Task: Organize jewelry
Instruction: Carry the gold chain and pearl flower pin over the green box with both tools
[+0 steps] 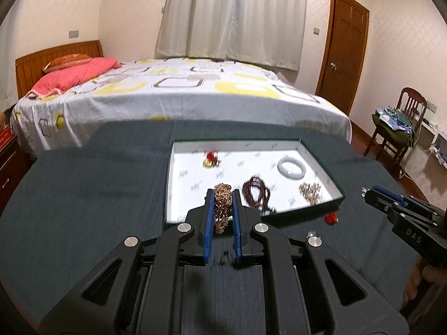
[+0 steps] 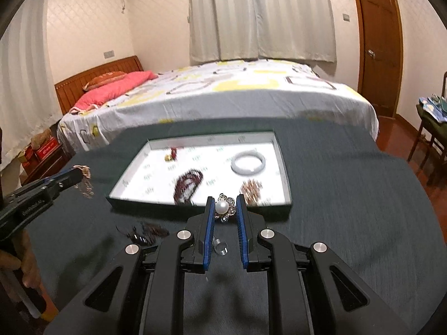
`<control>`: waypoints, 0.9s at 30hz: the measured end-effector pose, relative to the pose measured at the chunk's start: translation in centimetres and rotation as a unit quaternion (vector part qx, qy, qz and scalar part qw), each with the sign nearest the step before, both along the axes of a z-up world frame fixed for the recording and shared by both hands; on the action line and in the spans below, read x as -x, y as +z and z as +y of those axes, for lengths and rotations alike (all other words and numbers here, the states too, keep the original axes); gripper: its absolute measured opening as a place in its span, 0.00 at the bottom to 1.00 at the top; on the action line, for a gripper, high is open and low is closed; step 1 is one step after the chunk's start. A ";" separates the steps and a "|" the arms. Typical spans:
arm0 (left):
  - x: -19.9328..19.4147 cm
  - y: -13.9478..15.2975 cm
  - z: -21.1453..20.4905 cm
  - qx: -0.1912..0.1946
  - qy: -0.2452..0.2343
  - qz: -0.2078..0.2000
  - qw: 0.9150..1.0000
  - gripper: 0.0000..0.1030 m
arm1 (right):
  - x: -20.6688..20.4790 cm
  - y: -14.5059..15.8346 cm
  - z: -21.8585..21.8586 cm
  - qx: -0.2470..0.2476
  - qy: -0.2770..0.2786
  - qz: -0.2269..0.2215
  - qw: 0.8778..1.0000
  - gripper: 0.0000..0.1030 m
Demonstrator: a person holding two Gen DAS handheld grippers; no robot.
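A gold chain bracelet (image 1: 223,209) hangs between the blue pads of my left gripper (image 1: 223,195), which is shut on it above the dark table, just in front of the white-lined tray (image 1: 184,184). My right gripper (image 2: 225,199) is shut on a pearl brooch (image 2: 223,208) near the tray's (image 2: 156,205) front wall. Inside the tray lie a white bangle (image 2: 248,164), a dark red bead bracelet (image 2: 188,184), a gold cluster piece (image 2: 251,191) and a red-and-gold charm (image 2: 171,153). Each gripper shows in the other's view: the right gripper (image 1: 366,192) and the left gripper (image 2: 78,174).
Dark beads (image 2: 148,231) lie on the grey-green tablecloth (image 2: 349,195) left of my right gripper, and a small red piece (image 1: 331,218) lies by the tray's right corner. A bed (image 1: 181,92) stands behind the table, and a chair (image 1: 396,128) stands at the right.
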State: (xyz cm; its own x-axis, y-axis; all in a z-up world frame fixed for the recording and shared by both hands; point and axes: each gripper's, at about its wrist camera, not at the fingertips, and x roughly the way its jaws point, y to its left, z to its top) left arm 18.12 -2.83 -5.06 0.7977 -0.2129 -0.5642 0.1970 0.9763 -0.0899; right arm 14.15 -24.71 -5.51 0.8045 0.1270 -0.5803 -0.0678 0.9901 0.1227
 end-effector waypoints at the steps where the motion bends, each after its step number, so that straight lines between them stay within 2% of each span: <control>1: -0.2 0.1 -0.1 0.000 -0.001 -0.003 1.000 0.12 | -0.3 0.2 0.1 0.001 0.002 -0.004 1.000 0.16; 16: -8.9 1.1 -1.6 -0.005 0.001 -0.035 0.999 0.12 | -9.8 1.6 2.2 -0.004 0.020 -0.034 0.999 0.16; 20: -11.6 -0.3 -2.1 -0.011 0.003 -0.028 1.000 0.12 | -12.5 0.5 3.0 -0.005 0.025 -0.029 0.999 0.16; 27: -15.8 -4.6 -2.4 -0.029 0.012 0.016 0.999 0.12 | -17.1 -3.4 4.3 -0.007 0.032 0.009 0.999 0.16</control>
State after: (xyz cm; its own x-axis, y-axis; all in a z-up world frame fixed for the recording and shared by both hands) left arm 33.97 -5.25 -9.69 0.7839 -0.1597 -0.6000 0.1712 0.9845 -0.0385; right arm 31.29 -20.38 -8.96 0.7835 0.1860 -0.5929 -0.1287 0.9820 0.1380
